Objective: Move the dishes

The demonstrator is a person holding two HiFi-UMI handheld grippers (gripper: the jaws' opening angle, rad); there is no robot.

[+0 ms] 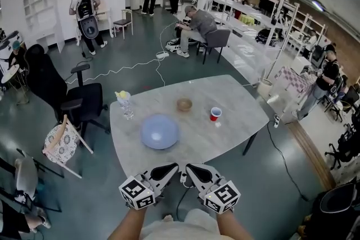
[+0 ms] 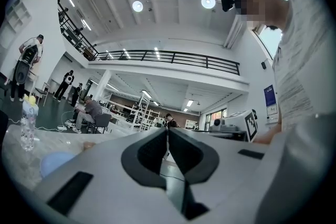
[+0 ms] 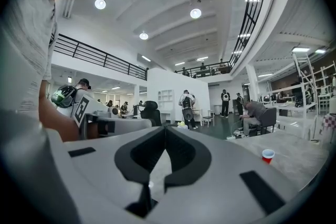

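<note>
A pale blue bowl lies on the grey marble table, nearest to me. Beyond it sit a small brown bowl and a red cup. My left gripper and right gripper hang side by side off the table's near edge, tips turned toward each other, both shut and empty. In the left gripper view the jaws meet, with the blue bowl low at the left. In the right gripper view the jaws meet too, and the red cup shows at the right.
A clear water bottle stands at the table's left end. A black office chair and a folding chair stand left of the table. Cables run over the floor; several people stand or sit farther back.
</note>
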